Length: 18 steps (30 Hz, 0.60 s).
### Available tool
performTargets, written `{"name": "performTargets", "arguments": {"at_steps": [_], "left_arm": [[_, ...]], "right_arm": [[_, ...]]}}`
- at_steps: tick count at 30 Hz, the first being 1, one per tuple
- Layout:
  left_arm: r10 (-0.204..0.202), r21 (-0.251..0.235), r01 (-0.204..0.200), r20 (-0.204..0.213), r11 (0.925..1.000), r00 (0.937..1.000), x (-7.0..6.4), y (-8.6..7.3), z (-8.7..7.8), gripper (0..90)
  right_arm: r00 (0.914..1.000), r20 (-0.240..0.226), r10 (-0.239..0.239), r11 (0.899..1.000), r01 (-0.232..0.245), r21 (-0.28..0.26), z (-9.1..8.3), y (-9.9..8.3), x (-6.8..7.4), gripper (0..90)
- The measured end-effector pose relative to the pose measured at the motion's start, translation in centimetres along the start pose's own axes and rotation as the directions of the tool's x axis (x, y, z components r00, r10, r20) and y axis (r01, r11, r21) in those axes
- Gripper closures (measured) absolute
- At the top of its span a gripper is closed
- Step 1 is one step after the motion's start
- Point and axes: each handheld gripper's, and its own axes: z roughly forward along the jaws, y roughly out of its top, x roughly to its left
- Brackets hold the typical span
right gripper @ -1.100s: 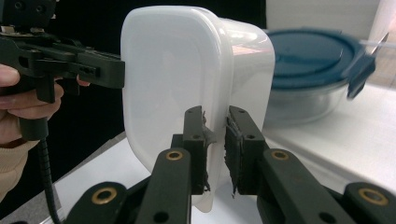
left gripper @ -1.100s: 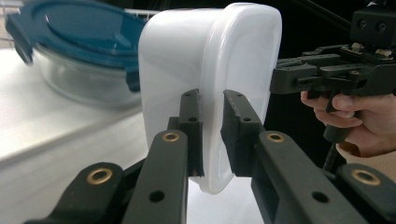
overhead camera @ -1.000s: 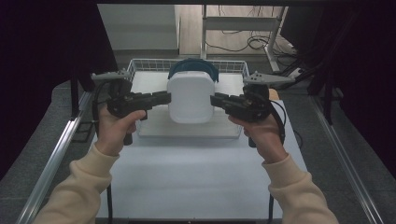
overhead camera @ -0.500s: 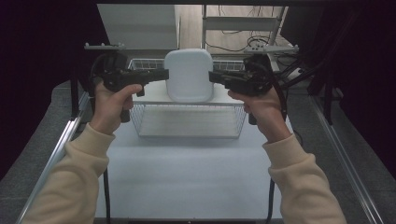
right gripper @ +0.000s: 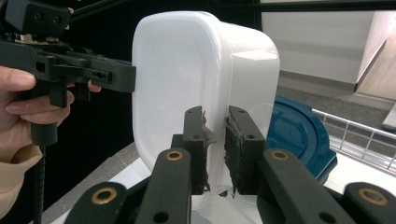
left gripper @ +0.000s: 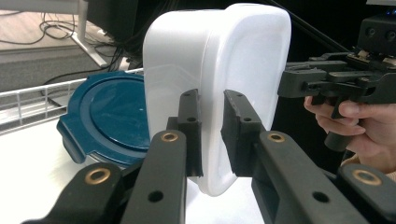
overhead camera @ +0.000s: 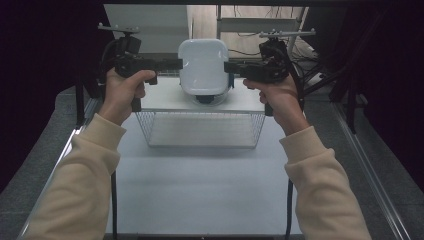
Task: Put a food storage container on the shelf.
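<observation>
Two grippers hold one white tub (overhead camera: 203, 66) aloft, tipped on its side above the far edge of the bench (overhead camera: 200, 190). The left gripper (overhead camera: 172, 63) pinches its left rim, the right gripper (overhead camera: 232, 67) its right rim. Below it, a blue lid (overhead camera: 205, 98) lies beside a wire basket (overhead camera: 202, 131).

Both arms reach forward, raised, left tongs (overhead camera: 175, 63) and right tongs (overhead camera: 229, 67) clamped, pointing inward.
</observation>
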Motion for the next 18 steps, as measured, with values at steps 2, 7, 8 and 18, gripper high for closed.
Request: {"name": "performTargets", "arguments": {"at_steps": [2,7,8,18], "left_arm": [[-0.015,0.005,0.015,-0.004,0.9999,0.9999,0.4,0.1,0.4,78.5],[-0.053,0.027,0.053,-0.017,0.9982,0.9985,1.4,0.2,1.3,78.5],[-0.058,0.028,0.058,-0.02,0.9979,0.9981,1.6,0.3,1.5,78.6],[-0.135,0.014,0.135,0.013,0.9908,0.9908,3.2,0.8,2.5,78.6]], "right_arm": [[0.9999,0.004,0.012,1.0,-0.012,0.011,0.4,0.0,-0.4,78.3],[0.998,0.003,0.064,0.997,-0.064,0.047,1.4,0.0,-1.6,78.3],[0.9974,0.004,0.072,0.996,-0.072,0.048,1.6,0.0,-1.8,78.3],[0.9874,-0.016,0.157,0.986,-0.156,0.065,2.7,0.3,-3.6,76.7]]}}
